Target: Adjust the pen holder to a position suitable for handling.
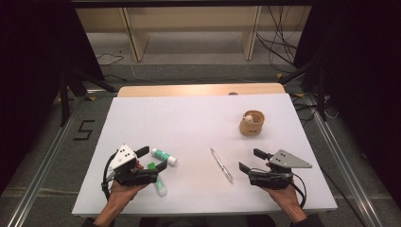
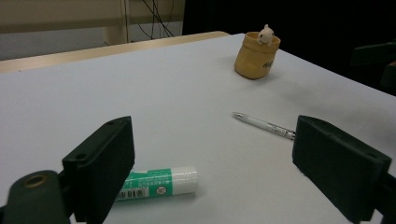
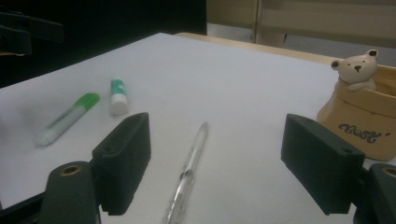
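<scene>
While both grippers hover with jaws open and empty, the slim clear plastic pen (image 3: 190,173) lies flat on the white surface (image 1: 189,118) just ahead of the right gripper (image 1: 249,161); light, stiff and slippery, it is best pinched mid-barrel.

A green-and-white glue stick (image 2: 159,183) lies on its side, lower left; a clear pen (image 3: 189,173) lies lengthwise, bottom centre.

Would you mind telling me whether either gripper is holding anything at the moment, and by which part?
Nothing is held. The left gripper and right gripper both stand open over the table; the glue stick and the pen lie untouched.
</scene>
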A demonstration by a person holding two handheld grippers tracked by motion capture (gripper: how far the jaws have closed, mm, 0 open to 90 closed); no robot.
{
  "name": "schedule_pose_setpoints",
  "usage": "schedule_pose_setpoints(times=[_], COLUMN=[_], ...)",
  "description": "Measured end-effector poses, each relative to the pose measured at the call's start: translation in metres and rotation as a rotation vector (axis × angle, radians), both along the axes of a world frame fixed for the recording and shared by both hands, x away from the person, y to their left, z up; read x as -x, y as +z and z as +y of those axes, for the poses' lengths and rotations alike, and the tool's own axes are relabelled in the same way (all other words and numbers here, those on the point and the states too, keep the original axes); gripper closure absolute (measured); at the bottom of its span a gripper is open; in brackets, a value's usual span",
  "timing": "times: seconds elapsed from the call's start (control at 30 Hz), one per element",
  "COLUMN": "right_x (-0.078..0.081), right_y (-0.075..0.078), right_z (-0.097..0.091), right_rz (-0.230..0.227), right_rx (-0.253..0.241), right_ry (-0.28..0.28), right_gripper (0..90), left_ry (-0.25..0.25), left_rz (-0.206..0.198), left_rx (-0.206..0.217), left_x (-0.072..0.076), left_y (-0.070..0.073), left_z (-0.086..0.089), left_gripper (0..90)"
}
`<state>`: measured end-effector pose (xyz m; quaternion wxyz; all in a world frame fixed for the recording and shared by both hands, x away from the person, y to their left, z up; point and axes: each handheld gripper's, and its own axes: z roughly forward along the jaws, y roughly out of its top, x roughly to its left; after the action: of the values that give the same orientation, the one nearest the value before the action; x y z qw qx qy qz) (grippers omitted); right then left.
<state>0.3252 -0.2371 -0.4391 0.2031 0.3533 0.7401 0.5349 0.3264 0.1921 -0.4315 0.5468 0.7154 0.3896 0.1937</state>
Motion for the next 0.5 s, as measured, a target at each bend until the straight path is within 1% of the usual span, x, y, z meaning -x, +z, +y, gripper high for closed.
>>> schedule_pose_setpoints(times=[0.13,0.3,0.5], right_x=[-0.001,-0.0024,-0.0054], right_y=[-0.0007,-0.0009,-0.0002], right_z=[0.0004,0.0002,-0.0015], right_rz=[0.003,0.005,0.006], right_rx=[0.0,0.001,0.002], right_ry=[-0.002,-0.006,-0.026], right_gripper=[25.0,25.1,25.2], left_ry=[-0.002,0.002,0.004], left_rz=[-0.004,-0.001,0.0], left_rx=[-0.006,0.001,0.001], left_x=[-0.0001,-0.0007,-0.0013], left_y=[-0.0002,-0.0003,-0.0006], left_z=[-0.0008,0.0001,-0.0003], left_gripper=[12.6,12.6,12.6])
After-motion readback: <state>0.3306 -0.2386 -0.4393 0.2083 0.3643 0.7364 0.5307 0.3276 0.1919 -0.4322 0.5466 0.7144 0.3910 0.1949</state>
